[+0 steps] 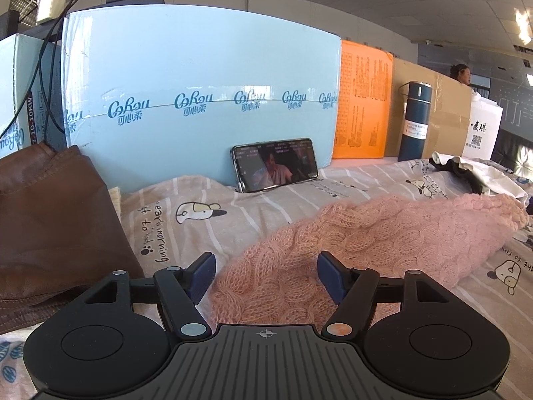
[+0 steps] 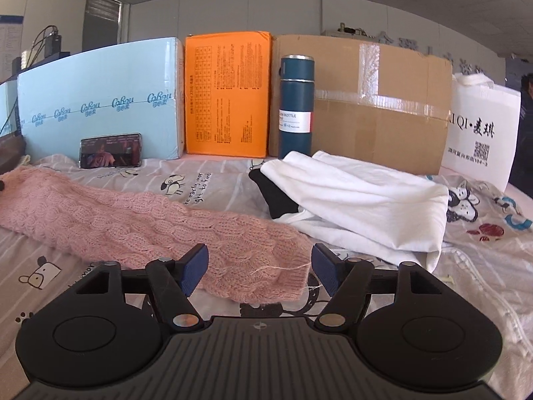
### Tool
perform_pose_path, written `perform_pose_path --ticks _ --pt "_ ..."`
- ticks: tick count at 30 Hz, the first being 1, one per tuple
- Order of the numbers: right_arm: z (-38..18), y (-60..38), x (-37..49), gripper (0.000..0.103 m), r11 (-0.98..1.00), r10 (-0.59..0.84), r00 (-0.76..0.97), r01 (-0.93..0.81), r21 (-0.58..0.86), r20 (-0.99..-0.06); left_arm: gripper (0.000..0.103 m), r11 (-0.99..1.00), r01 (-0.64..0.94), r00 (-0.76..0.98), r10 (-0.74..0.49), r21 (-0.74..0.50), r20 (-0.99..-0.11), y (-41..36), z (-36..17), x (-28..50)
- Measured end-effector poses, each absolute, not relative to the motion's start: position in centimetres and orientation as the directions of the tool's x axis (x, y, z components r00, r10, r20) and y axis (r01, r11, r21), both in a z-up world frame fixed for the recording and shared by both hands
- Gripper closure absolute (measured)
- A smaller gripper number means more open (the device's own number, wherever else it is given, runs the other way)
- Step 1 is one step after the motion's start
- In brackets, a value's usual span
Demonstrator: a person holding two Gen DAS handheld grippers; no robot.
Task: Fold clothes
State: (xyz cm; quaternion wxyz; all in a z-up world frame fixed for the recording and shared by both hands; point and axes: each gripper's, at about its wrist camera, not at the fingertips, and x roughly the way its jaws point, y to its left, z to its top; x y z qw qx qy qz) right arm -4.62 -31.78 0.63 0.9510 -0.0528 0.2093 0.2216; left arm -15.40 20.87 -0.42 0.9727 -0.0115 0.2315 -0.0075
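Left gripper (image 1: 266,275): jaws spread wide, empty, straddling one end of the pink cable-knit sweater (image 1: 366,233). Right gripper (image 2: 258,271): jaws likewise spread, empty, either side of the ribbed cuff end of the same knit, loose white thread (image 2: 276,268) trailing from the hem. Sweater lying stretched across the striped cartoon-print bed sheet (image 2: 213,180), not yet folded.

Hazards, judged from this layout:
- Open-weave knit and trailing thread: likely snag on a blue fingertip pad (image 2: 195,268) at closure, pulling a loop.
- Soft sheet directly under the knit: risk of pinching both layers together, dragging the sheet during the fold.
- Folded white cloth with black garment beneath (image 2: 359,196) touching or just beside the cuff: possible disturbance by a sideways sweep.
- Brown leather-like garment (image 1: 56,226) close to the left jaws: risk of collision.
- Propped smartphone (image 2: 111,150) and tall dark-blue vacuum bottle (image 2: 296,106) upright near the boxes: toppling likely if fabric swings rearward.
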Motion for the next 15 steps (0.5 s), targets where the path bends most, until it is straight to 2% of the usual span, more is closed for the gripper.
perform_pose_path --ticks 8,10,11,13,15 --pt "-0.3 -30.1 -1.6 0.037 0.922 0.313 0.81 -0.384 -0.046 -0.496 0.033 0.999 0.022 0.887 -0.031 -0.025 -0.461 20.6 -0.7 -15.3" --pt "-0.4 -29.5 -1.1 0.041 0.919 0.311 0.805 -0.391 -0.057 -0.505 0.033 0.999 0.024 0.886 -0.033 -0.024 -0.462 20.5 -0.8 -15.3" --pt "-0.4 -29.2 -0.9 0.045 0.914 0.315 0.801 -0.4 -0.065 -0.508 0.033 0.999 0.025 0.887 -0.034 -0.026 -0.461 20.5 -0.8 -15.3" --pt "-0.3 -28.6 -0.9 0.077 0.905 0.323 0.799 -0.417 -0.081 -0.507 0.033 0.999 0.027 0.887 -0.039 -0.031 -0.46 20.5 -0.8 -15.4" --pt "0.0 -28.1 -1.2 0.089 0.895 0.323 0.817 -0.427 -0.127 -0.477 0.033 0.999 0.034 0.886 -0.043 -0.03 -0.461 20.5 -0.9 -15.4"
